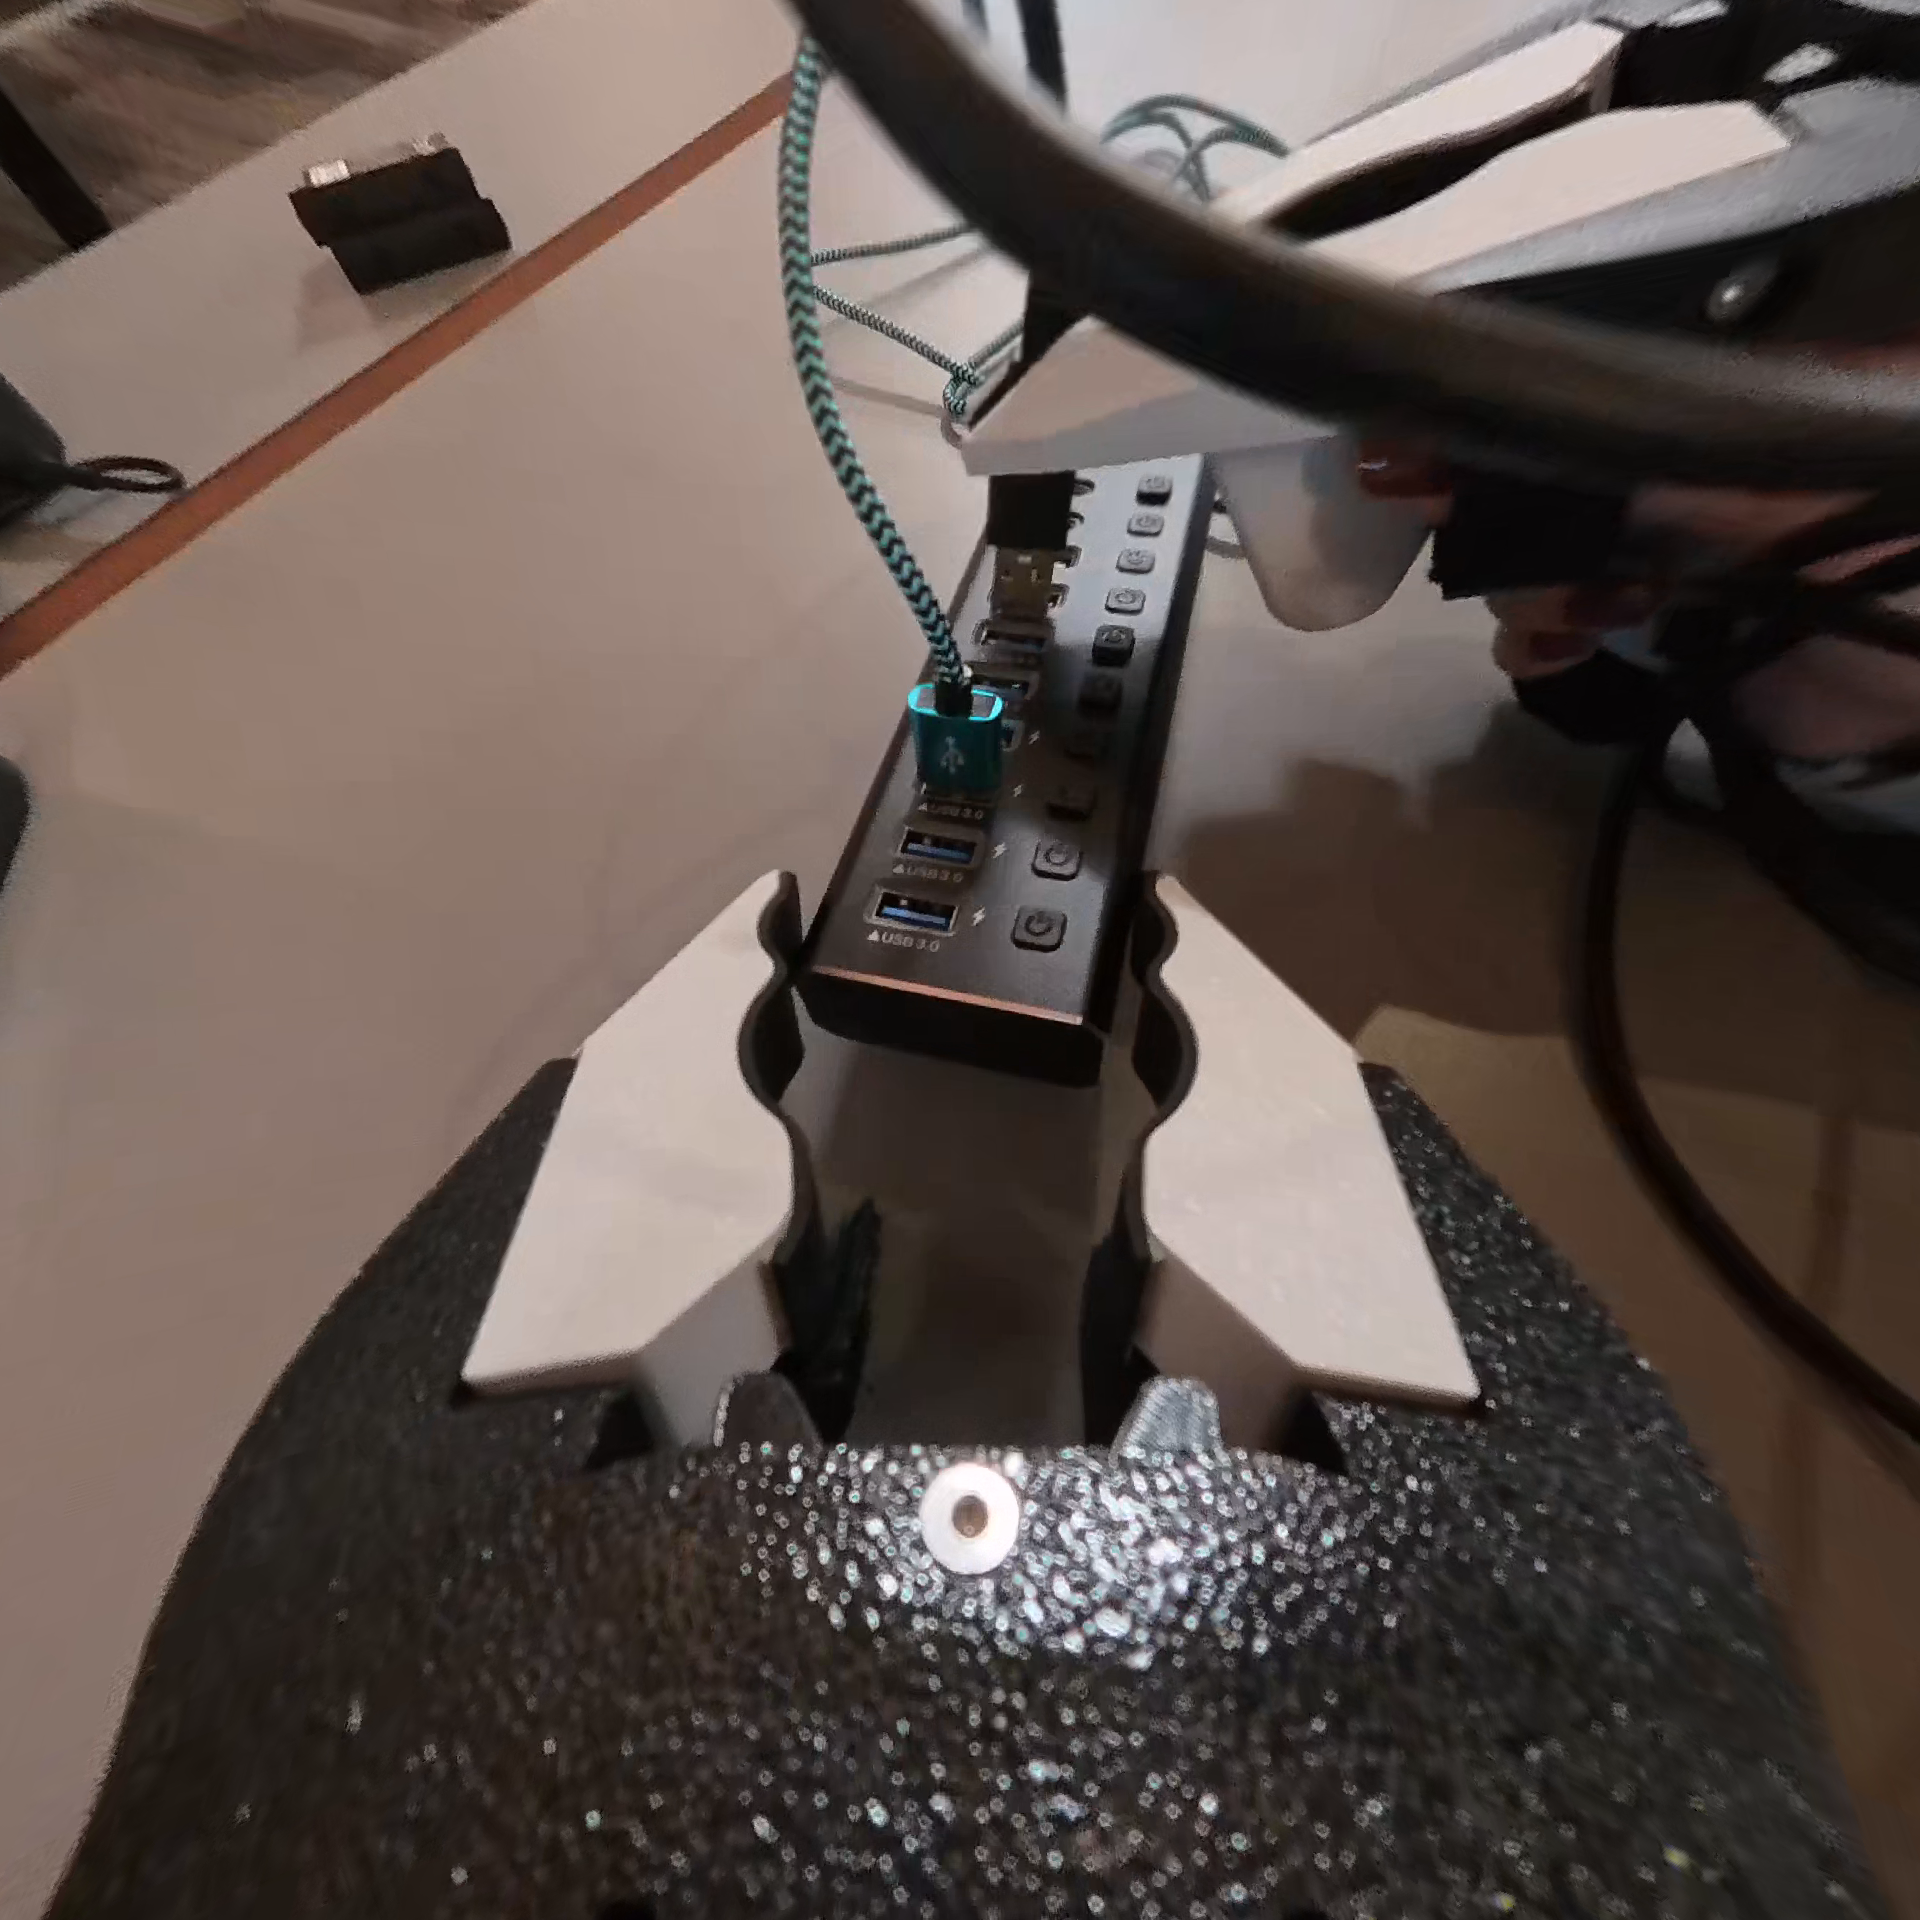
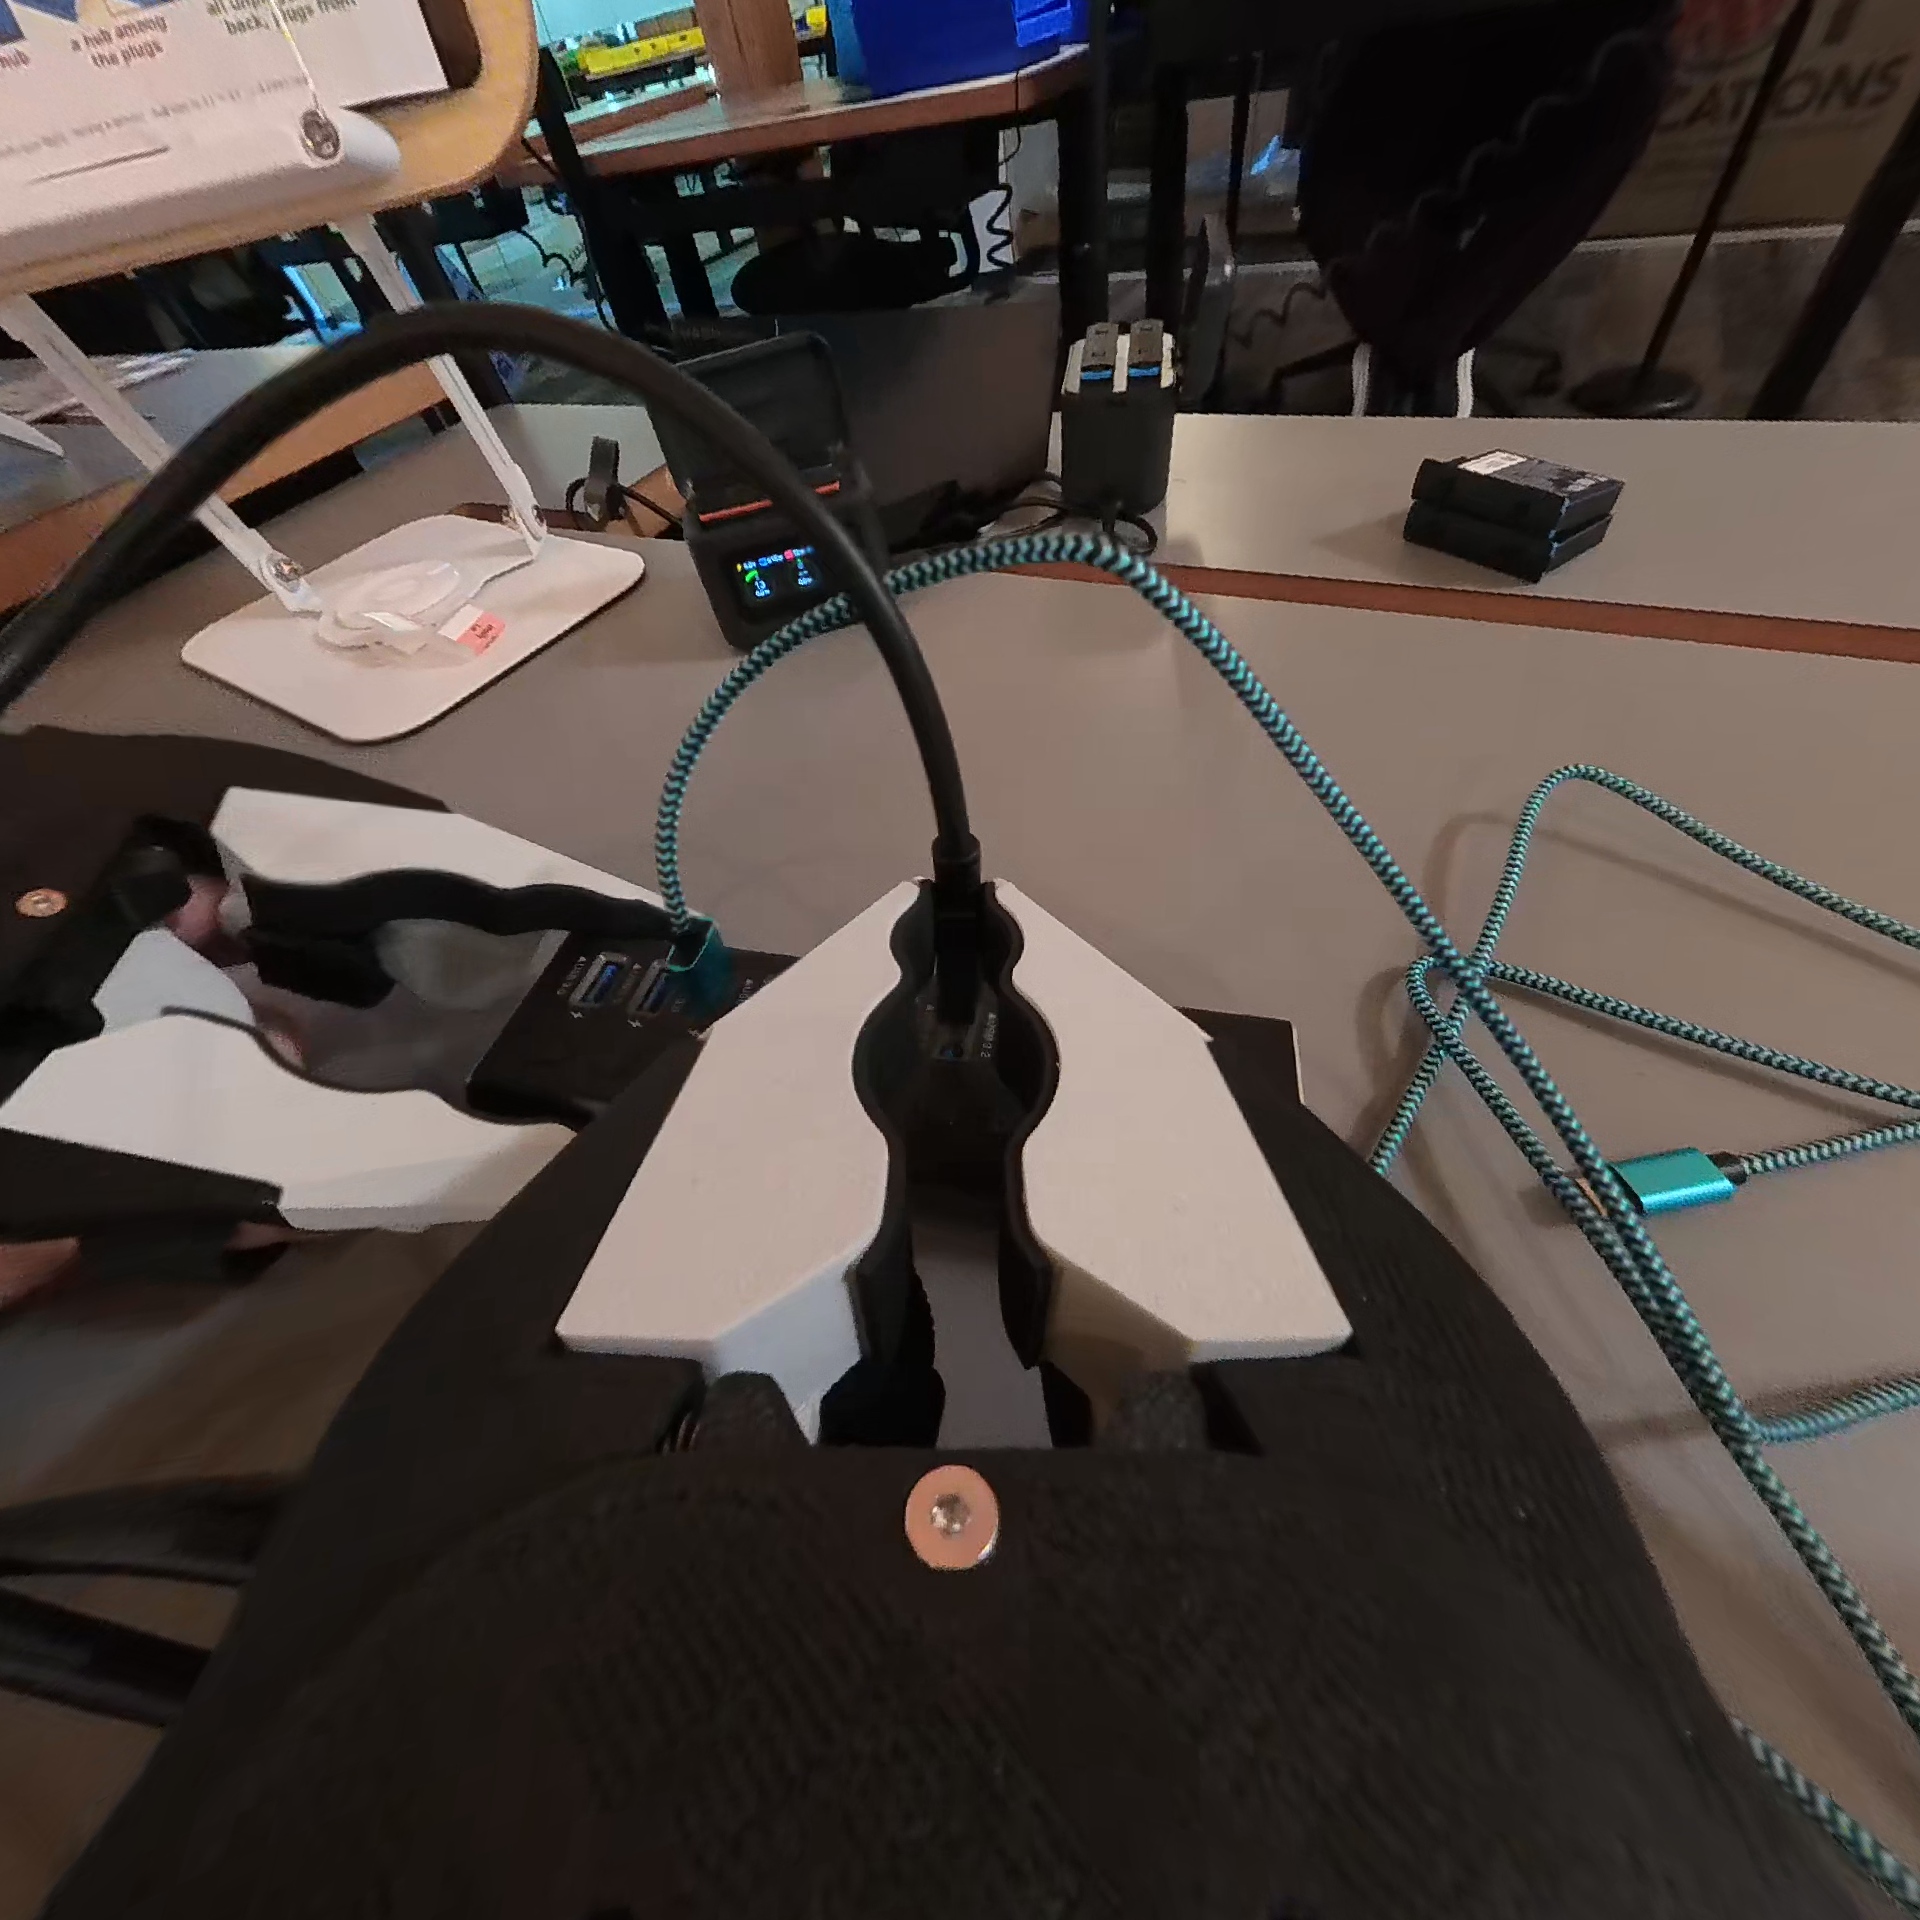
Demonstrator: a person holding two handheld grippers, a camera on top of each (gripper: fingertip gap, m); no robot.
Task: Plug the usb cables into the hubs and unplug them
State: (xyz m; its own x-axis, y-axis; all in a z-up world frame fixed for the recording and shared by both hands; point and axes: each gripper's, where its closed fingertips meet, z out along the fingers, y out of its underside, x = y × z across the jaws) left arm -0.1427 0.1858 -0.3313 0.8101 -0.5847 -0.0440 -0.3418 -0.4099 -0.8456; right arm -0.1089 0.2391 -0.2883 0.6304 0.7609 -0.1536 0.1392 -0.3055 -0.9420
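A long black USB hub [image 1: 1039,821] lies on the grey table. My left gripper [image 1: 966,914] is shut on its near end, one finger on each side. A teal plug [image 1: 956,748] on a braided cable stands in one of the hub's ports. My right gripper [image 2: 958,899] is shut on a black USB plug [image 2: 956,966] with a thick black cable [image 2: 727,416]. In the left wrist view that black plug [image 1: 1029,520] hangs upright over the hub's middle, with its metal tip at a port. I cannot tell whether it is seated. The hub [image 2: 613,997] and my left gripper [image 2: 613,1023] also show in the right wrist view.
A loose teal plug [image 2: 1683,1184] and coils of braided cable [image 2: 1507,987] lie right of the hub. At the back stand a white stand base [image 2: 416,634], a black charger case with a lit screen [image 2: 774,577], a battery charger [image 2: 1117,426] and two stacked black batteries [image 2: 1512,509]. The left gripper's tips are roughly 8 cm from the right gripper's.
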